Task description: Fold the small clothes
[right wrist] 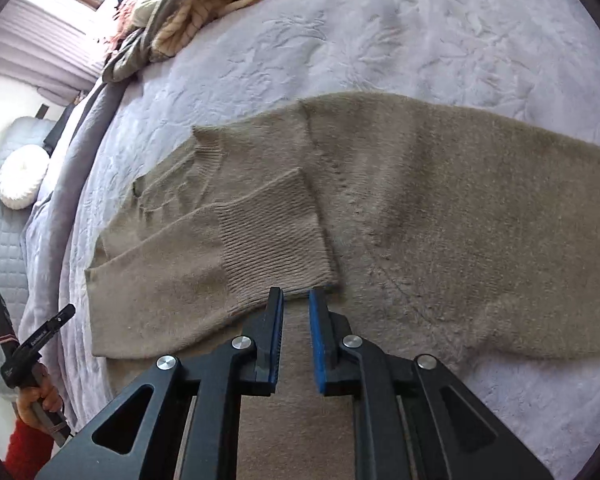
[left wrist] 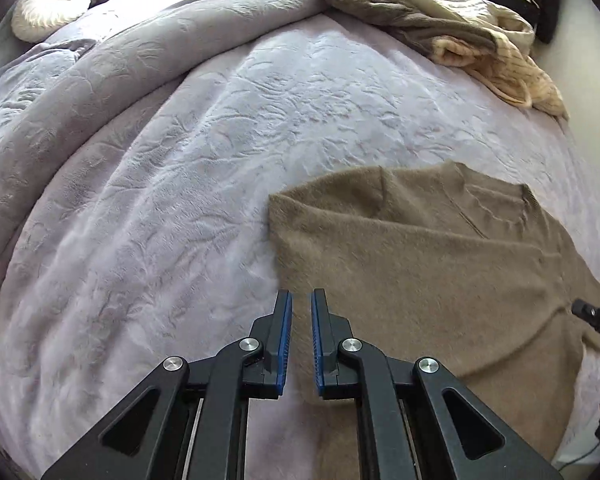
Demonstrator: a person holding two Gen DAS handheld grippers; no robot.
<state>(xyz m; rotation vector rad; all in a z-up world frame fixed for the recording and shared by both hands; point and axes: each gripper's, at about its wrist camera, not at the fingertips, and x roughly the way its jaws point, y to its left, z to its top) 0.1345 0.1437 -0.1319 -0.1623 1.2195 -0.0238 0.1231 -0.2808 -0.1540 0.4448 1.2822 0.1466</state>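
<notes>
Your fuzzy taupe knitted sweater (right wrist: 420, 208) lies flat on the pale lilac embossed bedspread (right wrist: 380, 32); one sleeve is already laid across the body, its ribbed cuff (right wrist: 276, 236) ending just ahead of your right gripper (right wrist: 296, 300); that gripper is released, jaws parted with nothing between them, tips almost at the cuff's near edge. Your left gripper (left wrist: 301, 304) is likewise released and empty; it hovers over the sweater's left edge, where fabric meets bedspread.

In the right wrist view the sweater's long axis runs across the picture, collar end to the left and the rest of the body running off to the right; so the unfolded length lies to the right of your right gripper, and that hand looks the nearer one for the next fold. In the left wrist view the garment spreads ahead and to the right of the left gripper.

A heap of cream and grey knitted clothes (left wrist: 460, 28) sits well apart at the far side of the bed; a round white pleated cushion (left wrist: 50, 4) rests near the headboard.
</notes>
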